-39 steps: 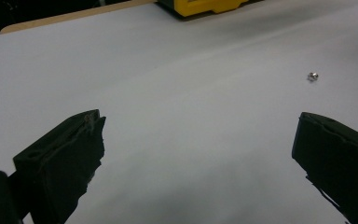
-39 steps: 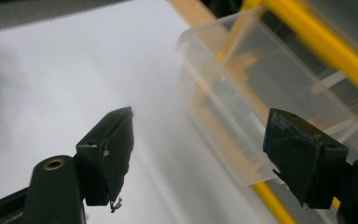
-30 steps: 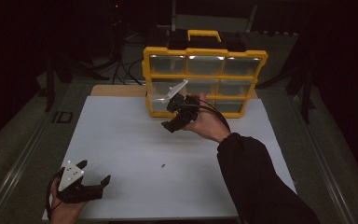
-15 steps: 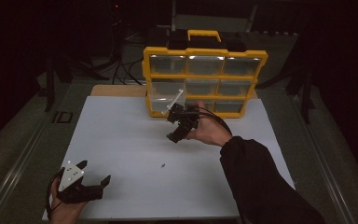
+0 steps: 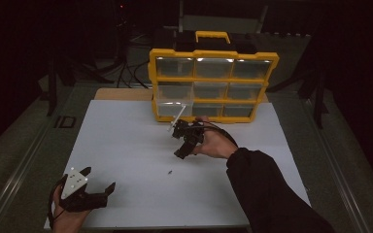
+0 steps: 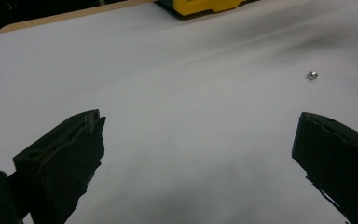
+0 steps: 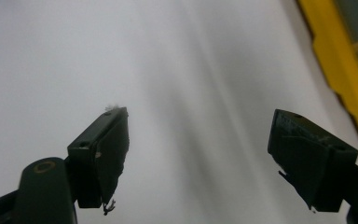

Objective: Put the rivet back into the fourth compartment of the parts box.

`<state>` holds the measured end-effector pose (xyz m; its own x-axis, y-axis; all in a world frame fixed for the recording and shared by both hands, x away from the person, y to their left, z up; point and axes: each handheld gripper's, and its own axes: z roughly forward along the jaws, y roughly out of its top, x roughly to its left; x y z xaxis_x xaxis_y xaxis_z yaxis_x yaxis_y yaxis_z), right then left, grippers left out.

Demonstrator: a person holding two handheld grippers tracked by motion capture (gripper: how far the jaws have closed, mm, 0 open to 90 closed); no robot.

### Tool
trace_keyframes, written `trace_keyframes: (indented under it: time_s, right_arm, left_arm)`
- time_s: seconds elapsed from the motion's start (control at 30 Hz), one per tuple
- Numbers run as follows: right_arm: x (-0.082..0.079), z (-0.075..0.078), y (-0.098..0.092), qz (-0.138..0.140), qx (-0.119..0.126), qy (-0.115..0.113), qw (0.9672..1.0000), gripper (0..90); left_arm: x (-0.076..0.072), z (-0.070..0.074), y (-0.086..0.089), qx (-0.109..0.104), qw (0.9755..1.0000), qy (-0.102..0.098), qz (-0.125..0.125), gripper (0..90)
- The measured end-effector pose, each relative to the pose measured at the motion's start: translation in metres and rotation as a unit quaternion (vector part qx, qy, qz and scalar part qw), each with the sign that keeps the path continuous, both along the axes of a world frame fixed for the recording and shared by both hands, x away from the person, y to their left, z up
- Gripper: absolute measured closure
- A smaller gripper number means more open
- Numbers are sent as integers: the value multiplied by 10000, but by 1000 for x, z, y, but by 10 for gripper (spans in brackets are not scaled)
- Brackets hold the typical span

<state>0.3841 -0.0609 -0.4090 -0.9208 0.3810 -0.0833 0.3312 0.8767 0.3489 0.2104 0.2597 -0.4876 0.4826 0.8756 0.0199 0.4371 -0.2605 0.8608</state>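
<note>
A: Where did the small metal piece [image 5: 169,172] lie?

B: On the white sheet [image 5: 126,141], well in front of the yellow drawer cabinet [image 5: 212,83], toward the person's side. From the left gripper view it showed as a tiny silvery bit [image 6: 312,74] on bare white, with the cabinet's yellow base [image 6: 205,5] far beyond it at the top edge.

A: And the right gripper [image 5: 183,143]?

B: It hung just in front of the cabinet's bottom row of drawers, between the cabinet and the metal piece, pointing down and to the left toward the sheet. The right hand [image 5: 216,143] gripped it from behind, a dark sleeve [image 5: 267,194] trailing back. Its 2 jaws stood wide apart and had just been opening, with nothing between them. Its own view [image 7: 196,135] showed blurred white sheet in the gap and the cabinet's yellow edge [image 7: 340,70] at the right.

A: The left gripper [image 5: 97,189]?

B: Far from the cabinet, at the sheet's near left corner, held low by the left hand [image 5: 65,213]. Its jaws were spread wide too, gripping nothing; in its own view [image 6: 196,135] there was bare sheet between them, and the metal piece sat beyond the right jaw, apart from it.

A: Was anything touching the metal piece?

B: No. Both grippers were clear of it, the right one nearer than the left.
</note>
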Motion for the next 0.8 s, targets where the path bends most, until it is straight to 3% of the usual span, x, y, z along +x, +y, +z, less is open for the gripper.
trace_keyframes:
  time_s: [0.3,0.8]
  right_arm:
    - [-7,-27,9,93,-178,282,9994,215]
    - [-18,-61,33,372,-415,558,9969,239]
  left_arm:
    - [0,0,-1,25,10000,3,-24,28]
    - [-1,0,-1,23,10000,4,-23,28]
